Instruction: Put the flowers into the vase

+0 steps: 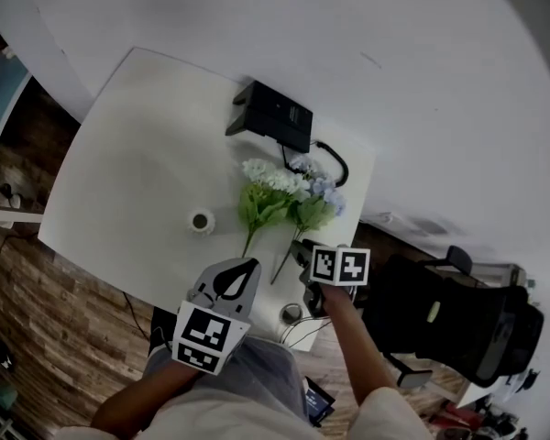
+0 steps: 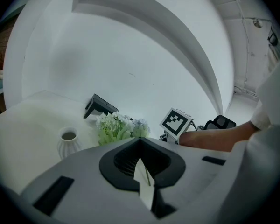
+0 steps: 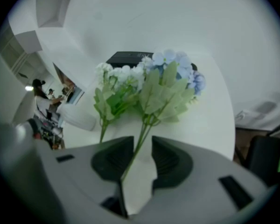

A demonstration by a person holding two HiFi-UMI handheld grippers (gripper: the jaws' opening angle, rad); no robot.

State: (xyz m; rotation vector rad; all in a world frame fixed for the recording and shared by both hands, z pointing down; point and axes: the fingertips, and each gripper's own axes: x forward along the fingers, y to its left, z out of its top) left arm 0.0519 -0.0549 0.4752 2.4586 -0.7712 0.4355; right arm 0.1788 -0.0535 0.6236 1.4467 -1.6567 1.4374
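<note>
Lying from 7 to 1 o'clock on the table [image 1: 128, 154], the blue flower stem [image 3: 143, 130] is straddled, not yet pinched, by the open right gripper [image 3: 142, 143], with the vase [image 1: 201, 220] found toward its 9 o'clock in the head view, while the left gripper [image 2: 141, 148] is kept shut and empty.

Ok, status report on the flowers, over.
Left gripper shut, empty. Right gripper open, stem of blue flower between its jaws. It and white flower lie on table; vase empty. Nothing blocks the vase.
</note>
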